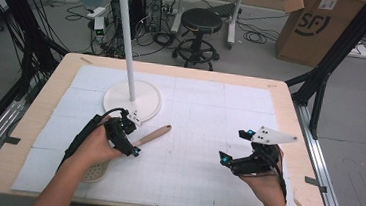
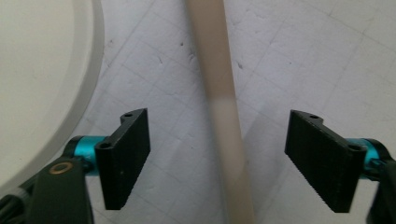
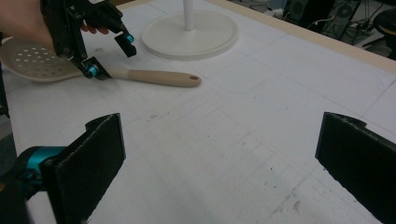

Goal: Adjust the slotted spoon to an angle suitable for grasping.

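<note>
the table (image 1: 29,119) is pale wood, covered by a white gridded mat (image 1: 203,135) marked with faint scuffs. the white stand (image 1: 132,98), a round base with a thin pole rising to hooks at the top, sits on the mat's far left part. beyond the stand, on the grey floor (image 1: 255,54), there is a black stool (image 1: 199,34), a tangle of cables (image 1: 161,38) and, further to the right, a brown cardboard box (image 1: 321,24).

the stand's top hooks are cut off by the edge of the high view. in the left gripper view the slotted spoon (image 2: 223,116) is a blurred tan bar, and its perforated bowl lies out of frame; in the high view that bowl is mostly hidden under the person's left hand (image 1: 94,148).

the spoon lies just in front of the stand's base, its handle end with a small hole pointing away to the right, its bowl toward the person. the left tongs (image 1: 127,136) hover over the handle near the bowl, spread wide, with the handle running between the two jaws and touching neither. the right tongs (image 1: 235,147) are well to the right of the stand, far from the spoon, also spread wide with bare mat between them.
</note>
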